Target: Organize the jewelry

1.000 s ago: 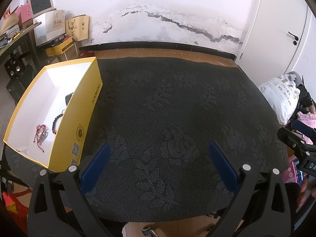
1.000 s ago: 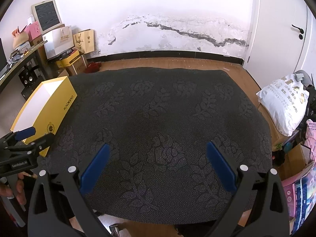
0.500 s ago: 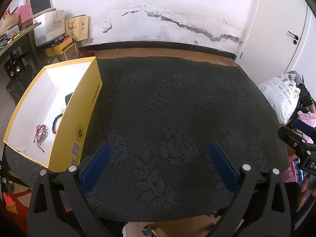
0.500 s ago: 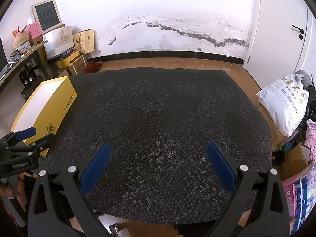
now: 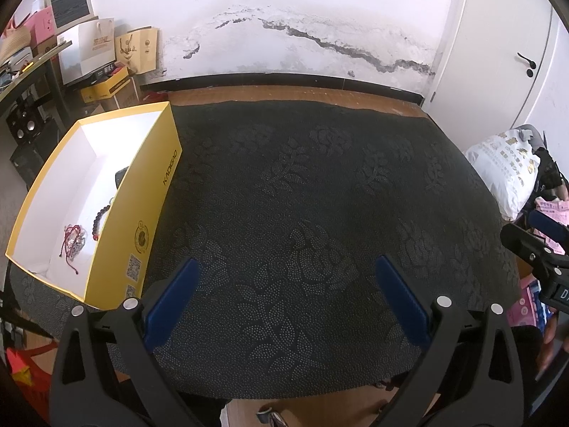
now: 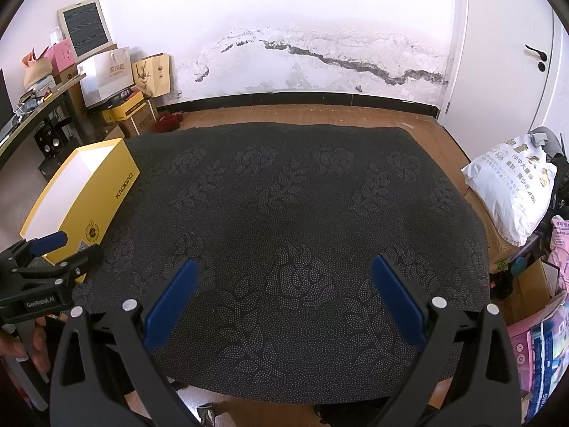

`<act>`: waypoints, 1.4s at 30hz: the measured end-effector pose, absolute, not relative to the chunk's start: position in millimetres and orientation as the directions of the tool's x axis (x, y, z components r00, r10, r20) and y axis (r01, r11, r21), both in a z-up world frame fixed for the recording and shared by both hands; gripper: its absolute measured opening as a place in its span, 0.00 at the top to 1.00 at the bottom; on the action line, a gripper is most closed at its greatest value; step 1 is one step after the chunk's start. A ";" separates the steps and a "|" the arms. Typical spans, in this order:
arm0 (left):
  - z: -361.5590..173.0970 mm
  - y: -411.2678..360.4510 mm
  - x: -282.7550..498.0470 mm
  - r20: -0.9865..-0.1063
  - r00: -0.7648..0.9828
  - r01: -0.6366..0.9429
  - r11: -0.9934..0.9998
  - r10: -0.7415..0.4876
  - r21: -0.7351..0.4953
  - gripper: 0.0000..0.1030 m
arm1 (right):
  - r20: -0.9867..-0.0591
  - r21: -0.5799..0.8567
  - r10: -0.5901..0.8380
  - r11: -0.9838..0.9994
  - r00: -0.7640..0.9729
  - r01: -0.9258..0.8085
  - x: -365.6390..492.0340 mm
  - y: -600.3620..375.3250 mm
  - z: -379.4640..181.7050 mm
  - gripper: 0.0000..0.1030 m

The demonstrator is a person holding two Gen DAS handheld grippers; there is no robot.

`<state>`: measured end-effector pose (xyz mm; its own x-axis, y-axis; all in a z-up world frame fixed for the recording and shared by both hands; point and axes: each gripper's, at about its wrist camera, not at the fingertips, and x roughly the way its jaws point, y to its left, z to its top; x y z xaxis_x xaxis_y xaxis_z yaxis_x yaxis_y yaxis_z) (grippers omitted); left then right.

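Note:
An open yellow box (image 5: 156,192) with a white inside stands at the left edge of the table with the black patterned cloth (image 5: 302,195). Inside it lie a red cord bracelet (image 5: 71,240) and a dark bead bracelet (image 5: 99,219); a dark item further back is partly hidden by the box wall. My left gripper (image 5: 284,270) hovers open over the cloth's near edge, just right of the box, nothing between its blue pads. My right gripper (image 6: 282,270) is open too, above the cloth's front middle. The yellow box (image 6: 103,195) shows at its left, with the left gripper (image 6: 53,252).
A white sack (image 6: 512,192) sits on the floor right of the table. Paper bags and boxes (image 6: 117,82) are stacked by a desk at the back left. A white door (image 6: 508,53) is at the right. A hand (image 6: 21,341) holds the left gripper's handle.

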<state>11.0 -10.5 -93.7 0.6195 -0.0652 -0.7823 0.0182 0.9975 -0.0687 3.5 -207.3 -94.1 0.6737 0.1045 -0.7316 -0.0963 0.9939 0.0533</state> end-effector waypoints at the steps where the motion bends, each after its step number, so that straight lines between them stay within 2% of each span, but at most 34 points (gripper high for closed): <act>1: -93.8 -10.6 11.3 -0.782 0.619 0.018 0.997 -0.065 -0.069 0.06 | -0.731 0.054 0.105 0.994 0.674 -0.096 3.0 -207.2 -94.1 0.08; 42: -95.0 -23.9 12.3 -0.791 0.607 0.052 0.997 -0.071 -0.049 0.06 | -0.727 0.054 0.109 0.993 0.678 -0.102 2.3 -207.6 -90.5 0.08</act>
<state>12.3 -23.9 -95.0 0.6071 -0.0710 -0.7914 0.0522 0.9974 -0.0494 2.3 -207.6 -90.5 0.6782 0.1092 -0.7267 -0.1021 0.9933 0.0540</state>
